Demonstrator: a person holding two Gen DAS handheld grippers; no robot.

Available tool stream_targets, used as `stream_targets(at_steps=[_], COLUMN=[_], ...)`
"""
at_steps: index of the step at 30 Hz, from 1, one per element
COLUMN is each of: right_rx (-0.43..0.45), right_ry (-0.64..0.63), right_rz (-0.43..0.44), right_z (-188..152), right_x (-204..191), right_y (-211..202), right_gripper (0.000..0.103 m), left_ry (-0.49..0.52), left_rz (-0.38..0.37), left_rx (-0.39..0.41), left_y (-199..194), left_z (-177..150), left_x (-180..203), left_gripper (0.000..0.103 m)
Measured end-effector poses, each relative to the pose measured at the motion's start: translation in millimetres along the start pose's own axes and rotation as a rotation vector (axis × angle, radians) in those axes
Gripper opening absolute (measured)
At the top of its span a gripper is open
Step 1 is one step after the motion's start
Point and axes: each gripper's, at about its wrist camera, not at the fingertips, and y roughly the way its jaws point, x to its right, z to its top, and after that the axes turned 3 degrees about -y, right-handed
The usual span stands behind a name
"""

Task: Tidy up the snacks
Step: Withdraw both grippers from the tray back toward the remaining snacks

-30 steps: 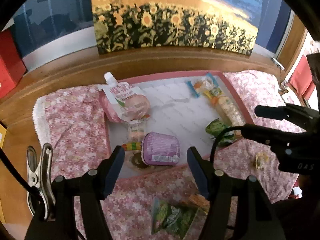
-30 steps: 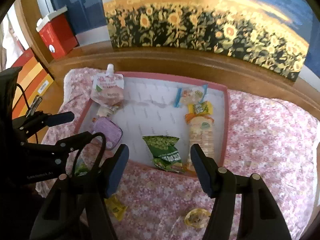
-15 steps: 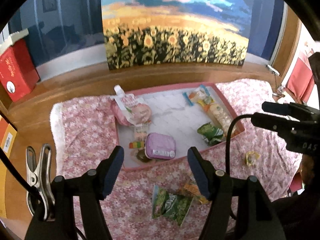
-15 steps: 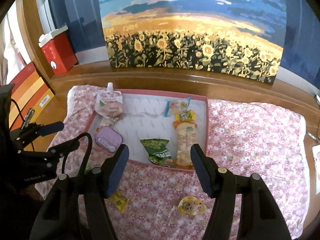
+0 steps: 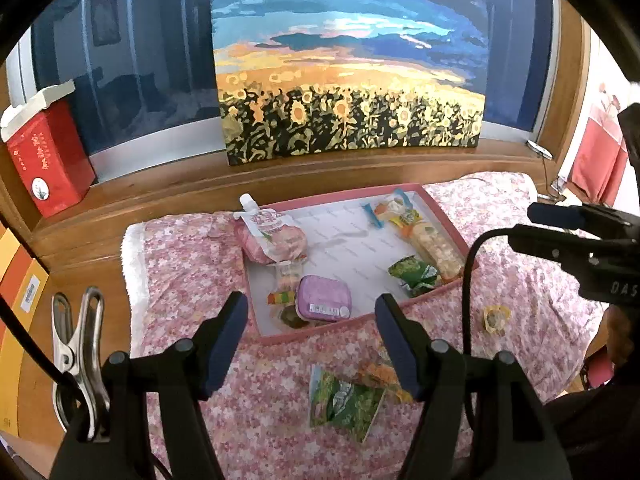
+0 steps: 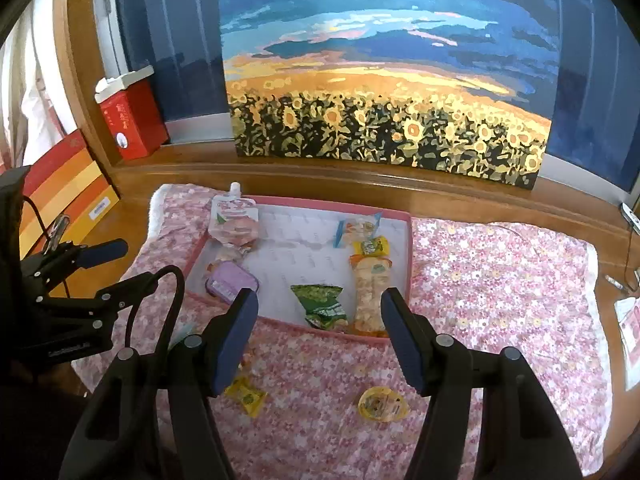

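While both tools hang above the near edge of the floral cloth (image 6: 500, 280), I read the left tool (image 5: 310, 344) and right tool (image 6: 320, 336) as open and empty. Most snacks lie in the pink tray (image 6: 409, 264); a green packet (image 5: 344, 404), a yellow packet (image 6: 246, 394) and a jelly cup (image 6: 382, 404) lie on the cloth nearer me.

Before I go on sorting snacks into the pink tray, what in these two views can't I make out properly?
- Left wrist view: the orange packet on the floral cloth is blurred and partly behind a left gripper finger.
- Left wrist view: the dark item beside the purple tin is half covered.
- Right wrist view: the left end of the pink tray lies behind the other gripper's cable.
- Both views: package print is too small to read.
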Motion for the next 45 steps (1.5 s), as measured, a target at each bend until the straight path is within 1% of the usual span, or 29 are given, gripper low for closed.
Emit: stream_targets(at_steps=[7, 13, 17, 21, 31, 38, 45], right_rx=[0.011, 0.022, 0.011, -0.008, -0.094, -0.160, -0.250], right_ry=[-0.004, -0.002, 0.011, 0.020, 0.057, 0.048, 0.077], right_rz=[0.007, 0.017, 0.034, 0.044, 0.057, 0.058, 0.067], right_z=[-8.3, -15.8, -22.9, -30.5, -52.0, -67.3, -90.0], right_x=[-6.4, -10.6, -13.8, -18.6, -26.0, -30.9, -27.6], right_y=[-13.8, -23.5, -26.2, -28.2, -26.5, -20.6, -8.6], right_gripper=[0.065, 0.065, 0.065, 0.065, 0.065, 0.065, 0.065], left_ry=[-0.006, 0.014, 0.014, 0.015, -0.006, -0.029, -0.047], left_rz=[0.014, 0.031, 0.039, 0.034, -0.004, -0.031, -0.052], left_rx=[0.009, 0.024, 0.011, -0.019, -0.089, -0.143, -0.227], left_y=[-14.1, -29.1, -35.7, -39.8, -43.0, -34.9, -22.8], left_z=[-9.7, -16.4, -23.5, -34.3, -56.6, -69.1, -90.2], left_x=[-0.2, 3.3, 2.5, 3.4, 5.0, 9.5, 16.8], left_gripper=[0.070, 0.070, 0.070, 0.070, 0.070, 0.070, 0.070])
